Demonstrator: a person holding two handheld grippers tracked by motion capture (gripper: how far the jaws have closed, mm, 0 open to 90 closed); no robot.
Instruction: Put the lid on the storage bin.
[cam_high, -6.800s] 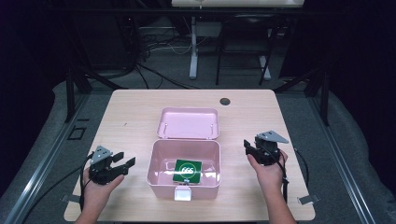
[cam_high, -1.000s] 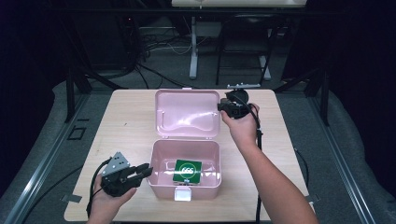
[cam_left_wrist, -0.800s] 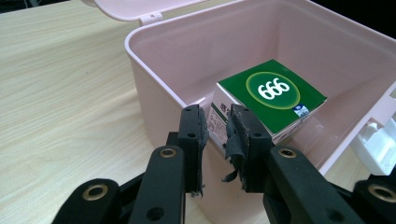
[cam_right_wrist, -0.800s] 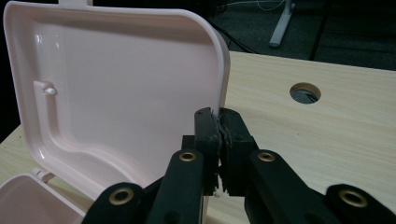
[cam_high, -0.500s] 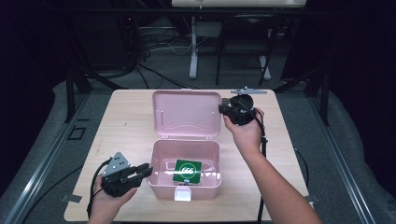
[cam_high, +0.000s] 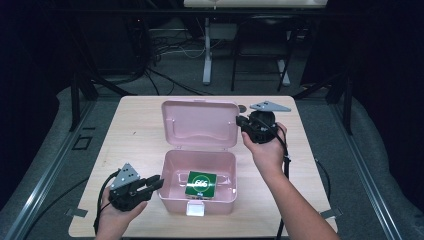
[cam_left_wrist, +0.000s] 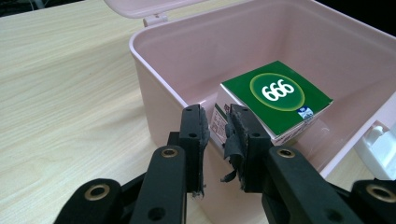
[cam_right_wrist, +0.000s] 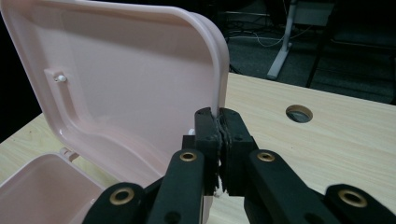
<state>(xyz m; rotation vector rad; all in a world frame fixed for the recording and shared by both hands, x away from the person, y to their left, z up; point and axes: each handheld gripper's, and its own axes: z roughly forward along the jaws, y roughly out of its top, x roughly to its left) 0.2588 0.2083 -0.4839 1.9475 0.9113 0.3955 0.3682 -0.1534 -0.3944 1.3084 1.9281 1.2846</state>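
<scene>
in the centre of the high view a pale pink plastic box sits open on the light wooden table, its hinged pink lid standing up just above it, and a small green carton printed with white digits lies inside the box toward its lower right. the right gripper, right of centre in that view, has its jaws pinched tight on the lid's right edge, which the right gripper view shows running up from between the pads. the left gripper, at the lower left of the high view, sits at the box's left wall with its jaws narrow, and in the left gripper view the wall's rim appears to pass between the pads, though i cannot tell whether they press on it.
</scene>
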